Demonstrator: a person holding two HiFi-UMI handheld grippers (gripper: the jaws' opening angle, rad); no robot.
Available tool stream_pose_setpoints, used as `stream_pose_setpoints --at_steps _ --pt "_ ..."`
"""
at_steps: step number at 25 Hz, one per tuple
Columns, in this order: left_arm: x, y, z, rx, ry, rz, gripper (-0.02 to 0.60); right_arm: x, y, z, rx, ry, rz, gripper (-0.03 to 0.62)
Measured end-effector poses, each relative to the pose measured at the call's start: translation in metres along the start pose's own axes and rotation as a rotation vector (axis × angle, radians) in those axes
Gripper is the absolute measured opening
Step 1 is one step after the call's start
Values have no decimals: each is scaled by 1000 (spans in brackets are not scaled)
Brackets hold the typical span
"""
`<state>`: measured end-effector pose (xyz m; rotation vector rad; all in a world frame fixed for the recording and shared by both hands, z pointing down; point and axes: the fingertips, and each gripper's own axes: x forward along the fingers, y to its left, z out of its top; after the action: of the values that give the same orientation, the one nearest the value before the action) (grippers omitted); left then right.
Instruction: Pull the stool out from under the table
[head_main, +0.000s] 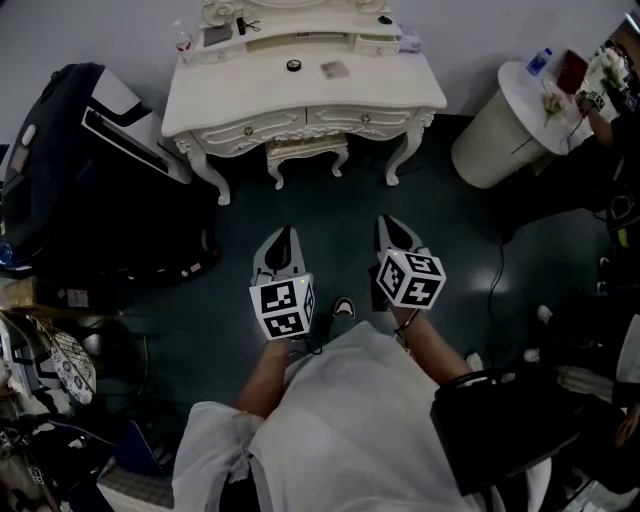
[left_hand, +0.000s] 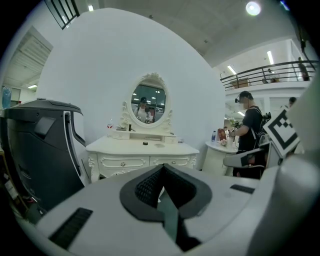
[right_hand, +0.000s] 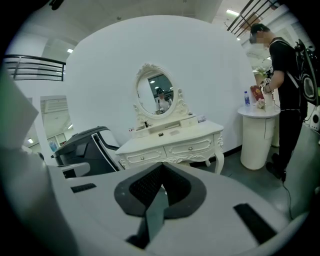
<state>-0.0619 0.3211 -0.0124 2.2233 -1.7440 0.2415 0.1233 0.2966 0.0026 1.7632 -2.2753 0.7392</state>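
Dark floor (head_main: 330, 230); ornate white table (head_main: 300, 100) against the wall (head_main: 500, 25); stool (head_main: 307, 152) tucked beneath it; left gripper (head_main: 282, 238) and right gripper (head_main: 393, 224) well apart from stool, jaws together, nothing held.

Cream-painted carved table (head_main: 250, 95) and stool (head_main: 307, 152) (satin sheen), dark floor (head_main: 330, 225) smooth, faintly glossy, left gripper (head_main: 284, 235) and right gripper (head_main: 391, 224) matt grey plastic

Cream-white stool (head_main: 307, 152) and table (head_main: 235, 98), both with carved scrollwork (the floor (head_main: 330, 225) is dark teal)
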Motion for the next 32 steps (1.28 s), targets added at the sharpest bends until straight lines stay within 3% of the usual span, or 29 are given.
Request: stream_pose_setpoints --at_steps 14,23,32 --pt "61 -22 1 7 48 88 -2 51 -64 17 24 55 50 0" --pt "90 -10 2 16 69 100 -2 83 -63 13 38 86 63 0" --pt "152 25 36 21 41 79 -2 141 -61 54 24 62 35 0"
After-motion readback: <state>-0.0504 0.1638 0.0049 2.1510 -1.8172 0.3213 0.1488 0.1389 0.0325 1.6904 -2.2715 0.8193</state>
